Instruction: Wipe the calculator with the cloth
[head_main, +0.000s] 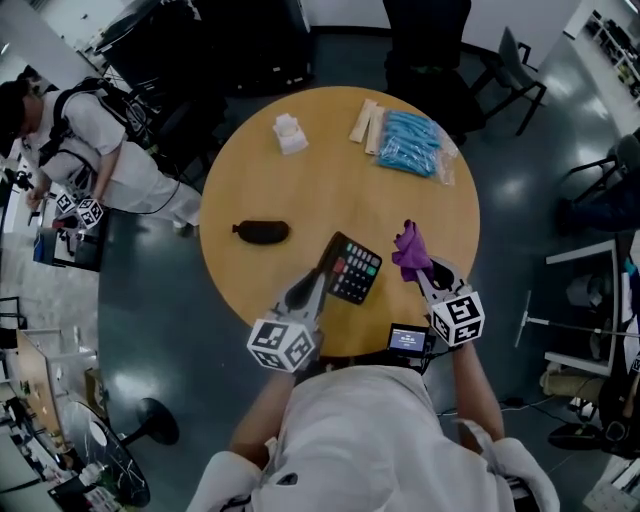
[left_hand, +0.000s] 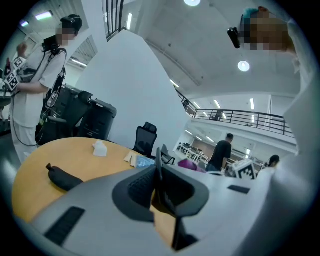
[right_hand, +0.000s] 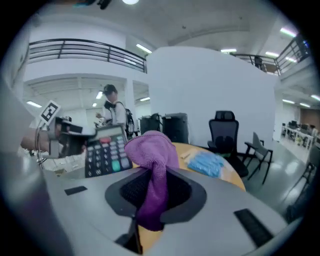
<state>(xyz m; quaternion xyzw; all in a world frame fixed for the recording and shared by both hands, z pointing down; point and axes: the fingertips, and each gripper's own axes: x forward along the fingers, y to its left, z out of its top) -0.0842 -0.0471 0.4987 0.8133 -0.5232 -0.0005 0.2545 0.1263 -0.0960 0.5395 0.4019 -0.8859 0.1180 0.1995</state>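
Purple cloth (head_main: 411, 250) hangs bunched from the right gripper (head_main: 424, 272) in the head view. It is clear of the round wooden bench (head_main: 250, 180) and just beside the calculator (head_main: 354, 270). The left gripper (head_main: 320, 280) holds the calculator by its near left edge, tilted up off the bench. In the left gripper view the jaws stand nearly together on a thin dark slab seen edge-on, most likely the calculator's rim; its keys and far end are hidden behind the jaws. In the right gripper view the jaws pinch the cloth's middle, with a fold mounded above them and a tail drooping below. The calculator's key face shows at the left, turned toward the cloth. The cloth should be soft, light and floppy, so a mid-fold pinch leaves a pad to rub with. The calculator looks like stiff, light plastic, smooth enough to pivot in an edge grip, so the hold belongs on bare casing, clear of keys and display. How much rim the left jaws cover cannot be told.
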